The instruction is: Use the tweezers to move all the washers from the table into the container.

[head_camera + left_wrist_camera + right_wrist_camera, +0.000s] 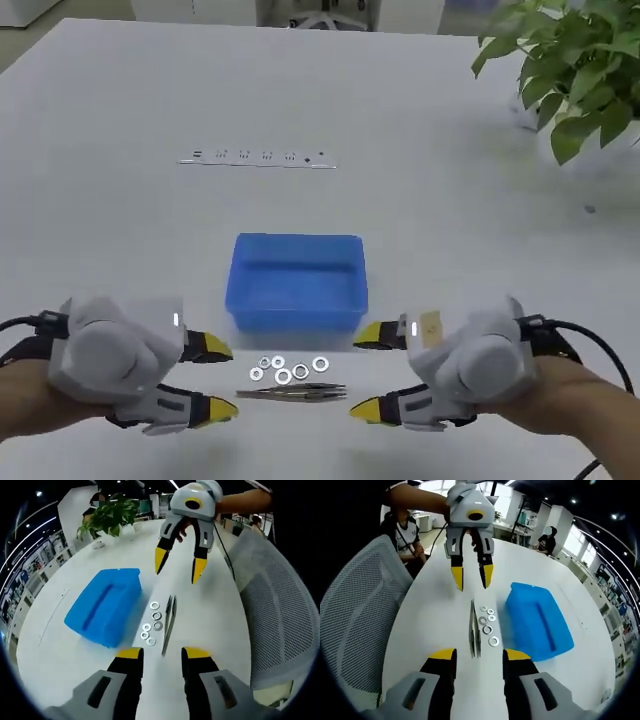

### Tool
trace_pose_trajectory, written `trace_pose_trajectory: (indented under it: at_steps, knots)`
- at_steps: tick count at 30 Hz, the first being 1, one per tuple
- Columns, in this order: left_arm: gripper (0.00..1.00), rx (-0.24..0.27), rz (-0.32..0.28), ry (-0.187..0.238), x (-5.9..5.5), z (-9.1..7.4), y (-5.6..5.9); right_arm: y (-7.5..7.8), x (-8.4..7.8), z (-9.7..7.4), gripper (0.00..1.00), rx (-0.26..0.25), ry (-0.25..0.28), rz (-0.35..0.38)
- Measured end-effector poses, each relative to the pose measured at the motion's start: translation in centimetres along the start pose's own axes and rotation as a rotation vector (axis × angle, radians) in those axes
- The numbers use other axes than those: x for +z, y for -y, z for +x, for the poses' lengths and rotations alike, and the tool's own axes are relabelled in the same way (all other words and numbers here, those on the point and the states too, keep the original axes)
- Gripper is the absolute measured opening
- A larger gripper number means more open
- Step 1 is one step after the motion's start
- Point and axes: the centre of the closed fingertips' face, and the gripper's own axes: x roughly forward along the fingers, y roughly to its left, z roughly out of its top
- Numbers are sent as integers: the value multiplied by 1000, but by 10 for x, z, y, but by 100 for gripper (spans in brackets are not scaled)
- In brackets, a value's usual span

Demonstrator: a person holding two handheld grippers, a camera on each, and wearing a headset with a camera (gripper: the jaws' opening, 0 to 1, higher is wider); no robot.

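Note:
Several silver washers [288, 368] lie in a loose cluster on the white table, just in front of the blue container [296, 281]. The metal tweezers [292, 393] lie flat next to them on the near side. My left gripper [212, 378] hovers open to the left of the tweezers, holding nothing. My right gripper [372, 371] faces it from the right, also open and holding nothing. In the left gripper view the washers [152, 623], tweezers [169, 623] and container [103, 605] lie ahead. The right gripper view shows the tweezers [474, 627], washers [487, 622] and container [538, 619].
A potted green plant [565, 65] stands at the table's far right. A thin strip of small parts [258, 158] lies beyond the container. A mesh chair [357, 625] stands beside the table, and people sit in the background.

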Motion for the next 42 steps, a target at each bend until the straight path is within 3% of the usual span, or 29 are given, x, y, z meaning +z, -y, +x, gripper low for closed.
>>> trace_pose_trajectory:
  at_steps: [15, 26, 42]
  knots:
    - [20, -79, -10, -12, 0, 20, 2, -6, 5, 36, 24, 122, -7, 36]
    - [14, -112, -13, -41, -7, 27, 3, -8, 1, 52, 19, 149, -23, 57]
    - [7, -127, -15, -51, -10, 32, 4, -7, -2, 55, 14, 142, -36, 77]
